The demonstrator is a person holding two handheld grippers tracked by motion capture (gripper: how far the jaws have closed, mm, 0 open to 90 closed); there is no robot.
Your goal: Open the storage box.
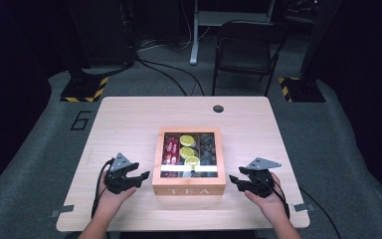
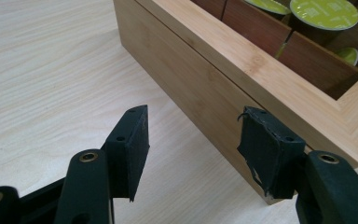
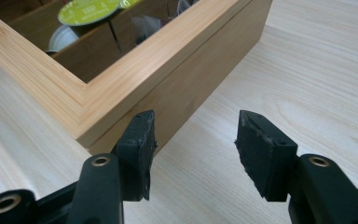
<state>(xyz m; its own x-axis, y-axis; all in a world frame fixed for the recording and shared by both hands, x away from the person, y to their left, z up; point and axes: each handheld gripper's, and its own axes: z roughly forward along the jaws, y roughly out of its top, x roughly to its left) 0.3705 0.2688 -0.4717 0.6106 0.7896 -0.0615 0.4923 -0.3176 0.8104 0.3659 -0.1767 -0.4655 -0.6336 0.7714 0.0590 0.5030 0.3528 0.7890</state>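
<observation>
A bamboo tea box (image 1: 189, 189) marked TEA stands at the middle of the table, its framed window lid lying flat on top. Through the window I see red packets (image 1: 170, 151), green-topped capsules (image 1: 187, 141) and dark packets (image 1: 208, 148). My left gripper (image 1: 142, 179) hovers just left of the box's front corner, open and holding nothing. In the left gripper view, the gripper (image 2: 193, 140) points at the box's side wall (image 2: 200, 79). My right gripper (image 1: 235, 182) stands open and empty by the front right corner. In the right gripper view, the gripper (image 3: 196, 140) points at that corner (image 3: 135, 79), below a green capsule (image 3: 88, 10).
The light wood table (image 1: 129, 124) has a dark cable hole (image 1: 218, 108) near its far edge. A black folding chair (image 1: 248, 50) stands on the grey floor behind the table. Hazard-striped stand bases (image 1: 84, 89) sit at both far corners.
</observation>
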